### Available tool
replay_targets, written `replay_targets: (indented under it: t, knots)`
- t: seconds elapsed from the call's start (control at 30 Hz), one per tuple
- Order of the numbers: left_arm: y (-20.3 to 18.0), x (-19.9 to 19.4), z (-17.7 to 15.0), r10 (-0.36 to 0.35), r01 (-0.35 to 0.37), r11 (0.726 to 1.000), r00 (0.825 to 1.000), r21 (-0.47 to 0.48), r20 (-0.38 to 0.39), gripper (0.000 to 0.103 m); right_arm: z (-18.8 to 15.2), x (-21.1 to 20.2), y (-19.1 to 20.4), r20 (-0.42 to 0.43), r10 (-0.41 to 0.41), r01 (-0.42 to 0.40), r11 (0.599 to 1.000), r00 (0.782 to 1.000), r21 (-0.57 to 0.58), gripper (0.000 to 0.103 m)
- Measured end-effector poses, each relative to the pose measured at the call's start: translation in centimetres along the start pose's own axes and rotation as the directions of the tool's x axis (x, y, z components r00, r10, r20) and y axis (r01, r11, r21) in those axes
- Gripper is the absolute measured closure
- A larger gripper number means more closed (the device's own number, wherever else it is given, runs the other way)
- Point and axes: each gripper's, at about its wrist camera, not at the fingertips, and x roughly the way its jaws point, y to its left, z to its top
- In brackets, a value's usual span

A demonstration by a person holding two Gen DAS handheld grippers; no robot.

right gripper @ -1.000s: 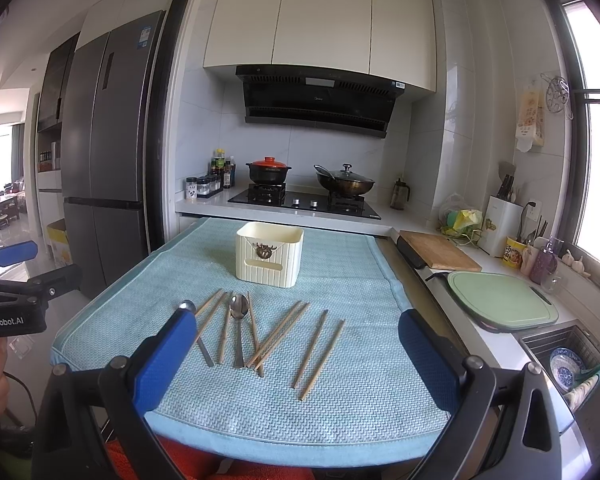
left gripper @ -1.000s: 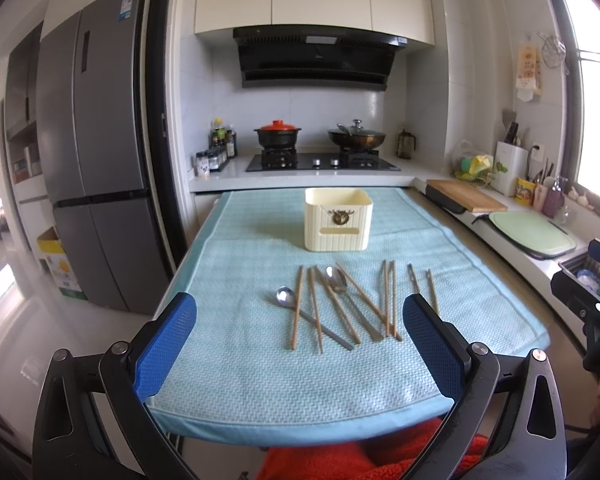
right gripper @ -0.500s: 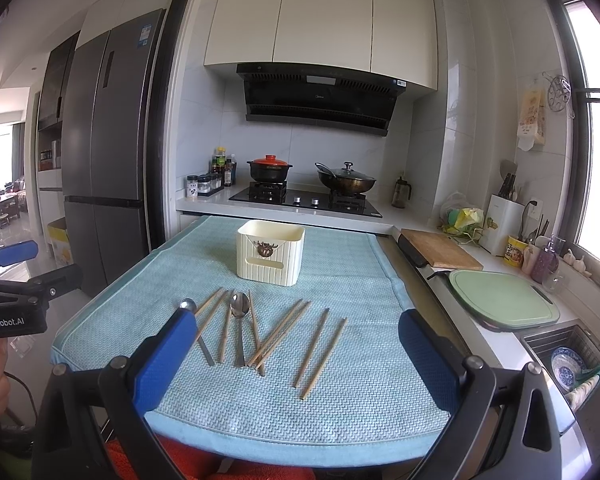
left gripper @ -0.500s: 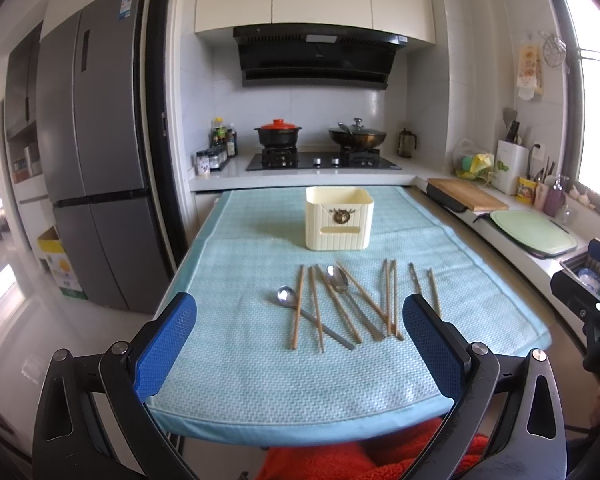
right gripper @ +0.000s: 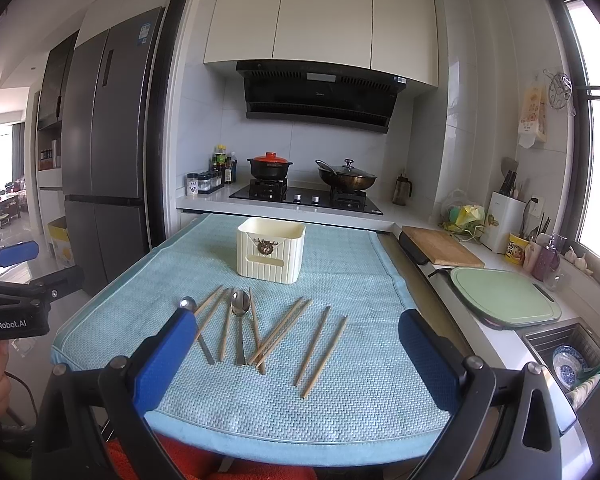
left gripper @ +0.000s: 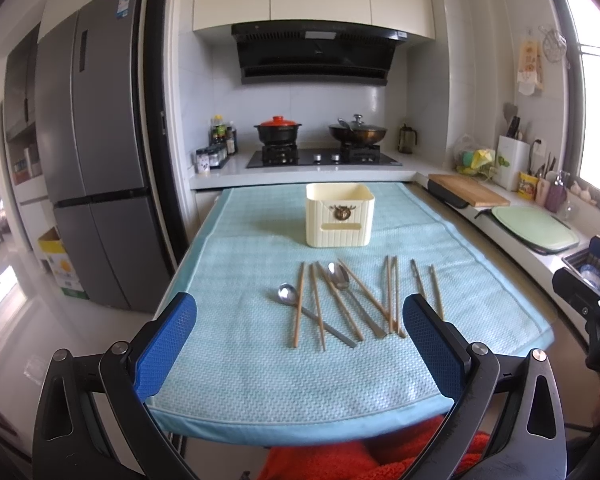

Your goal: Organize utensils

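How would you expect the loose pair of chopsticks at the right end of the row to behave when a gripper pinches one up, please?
The chopsticks look thin, straight and wooden, so probably stiff and light. Lying flat on the woven towel, one offers little height to pinch and may roll or skid aside. Held near one end, it would likely pivot between the pads.

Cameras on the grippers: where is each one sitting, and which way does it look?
Left wrist: sits behind the open left gripper, low at the table's near edge, facing the stove; the right gripper shows at right.
Right wrist: behind the open right gripper, facing likewise; the left gripper shows at left.
Both share the cream holder, chopsticks, spoons.
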Motion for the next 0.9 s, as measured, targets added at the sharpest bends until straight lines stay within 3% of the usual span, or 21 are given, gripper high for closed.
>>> replay_targets:
  t: [0.37,0.5,0.9]
  knots:
    - [0.3,1.5,0.3,0.017,-0.018,1.0,0.999,-0.021,-0.051,0.0,0.1,0.8,-0.2,-0.021,0.013,-0.013,1.0,1.0,-0.005,0.0]
    - [0.6,2.9,0.4,0.044,-0.047,0.999,0.994,-0.026,-0.096,0.0,-0.1,1.8,-0.6,-0.044,0.016,-0.016,1.0,0.999,0.006,0.0]
    - [2.0,8.5,0.0,0.034,-0.05,0.997,0.974,-0.066,-0.222,0.0,-1.2,6.1,-2.3,-0.147,0.001,0.006,0.999,0.989,0.046,0.0]
